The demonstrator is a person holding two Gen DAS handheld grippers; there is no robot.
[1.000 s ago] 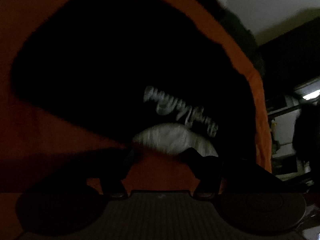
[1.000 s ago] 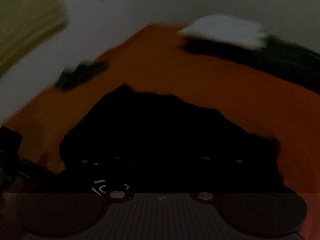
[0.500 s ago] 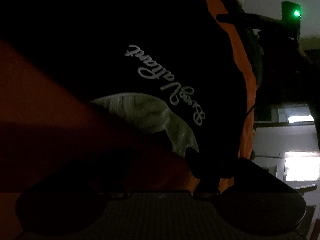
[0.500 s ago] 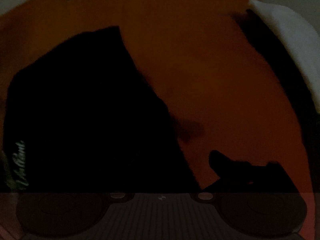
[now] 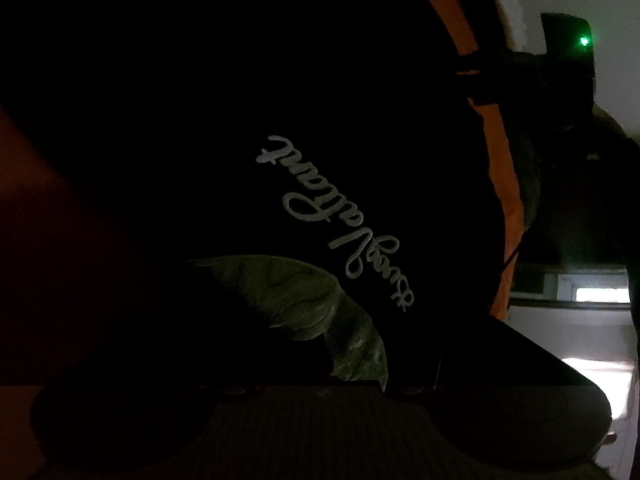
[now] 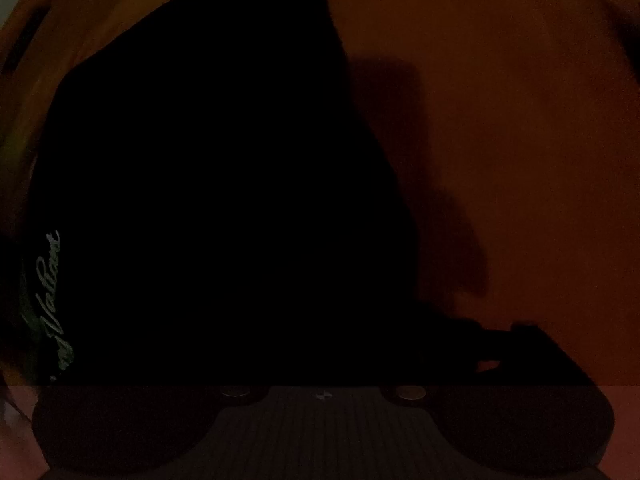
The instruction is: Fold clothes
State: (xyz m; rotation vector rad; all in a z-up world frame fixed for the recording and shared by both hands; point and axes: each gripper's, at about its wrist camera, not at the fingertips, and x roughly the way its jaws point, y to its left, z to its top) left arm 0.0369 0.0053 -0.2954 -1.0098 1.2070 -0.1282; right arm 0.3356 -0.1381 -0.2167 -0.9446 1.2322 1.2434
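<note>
Both tongs worked in near darkness over the orange table [image 6: 520,120]. The right tongs [image 6: 320,356] pointed down at it with the jaws closing yet set wide apart. Only the right-hand finger [image 6: 532,344] showed as a silhouette against the orange; the other was lost against black fabric. The lower edge of the black garment [image 6: 208,184] ran in between the two fingers, with a sliver of orange showing beside the visible finger, so no pad could be seen pressing on the cloth. The left tongs [image 5: 320,364] were tilted down at the same garment, and their fingers were too dark to make out; I could not tell how wide they stood or whether they gripped anything.

The orange table filled most of the right wrist view and showed as a narrow strip [image 5: 496,168] along the garment's far edge in the left one. The black garment [image 5: 240,100] lay spread on it, covering most of the left wrist view and the left half of the right. A pale green-grey printed patch [image 5: 304,300] sat on the fabric just ahead of the left tongs. White script lettering [image 5: 340,220] ran slantwise above that patch, and it appeared again at the far left edge [image 6: 50,280] of the right view. A dark device with a small green light [image 5: 584,41] stood beyond the table's edge
</note>
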